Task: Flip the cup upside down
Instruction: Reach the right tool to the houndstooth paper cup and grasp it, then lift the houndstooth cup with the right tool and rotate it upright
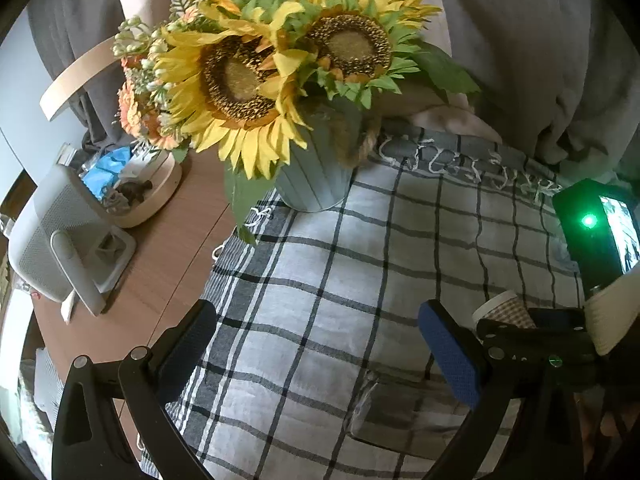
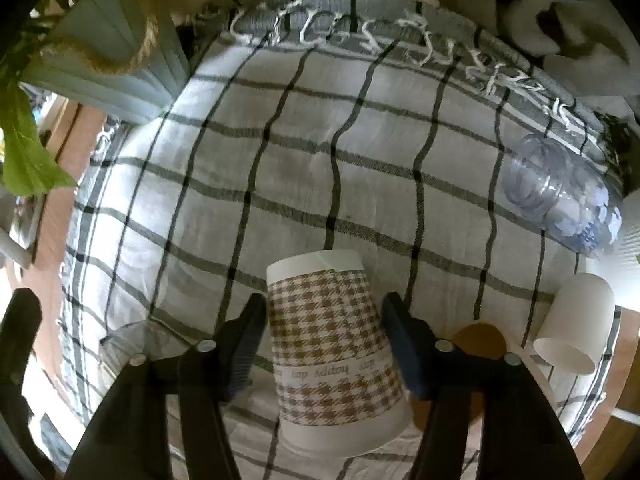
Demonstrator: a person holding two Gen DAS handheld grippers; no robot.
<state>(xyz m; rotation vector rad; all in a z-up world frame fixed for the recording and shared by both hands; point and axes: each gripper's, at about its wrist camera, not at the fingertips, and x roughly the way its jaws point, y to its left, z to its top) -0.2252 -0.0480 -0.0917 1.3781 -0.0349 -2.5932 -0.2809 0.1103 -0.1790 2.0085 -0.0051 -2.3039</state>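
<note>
A paper cup with a brown houndstooth pattern (image 2: 328, 344) stands upside down on the checked cloth (image 2: 304, 168), its wide rim down and its base up. My right gripper (image 2: 324, 340) is open, one finger on each side of the cup with small gaps. In the left wrist view the same cup (image 1: 506, 312) shows at the right, partly hidden behind the right gripper's body. My left gripper (image 1: 316, 344) is open and empty above the cloth (image 1: 320, 280).
A vase of sunflowers (image 1: 316, 176) stands at the cloth's far left. A clear plastic bottle (image 2: 560, 196) lies at the right, a white paper cup (image 2: 572, 328) on its side near it, a clear cup (image 2: 136, 344) at left. Speaker (image 1: 52, 240) and bowl (image 1: 152, 196) on the wooden table.
</note>
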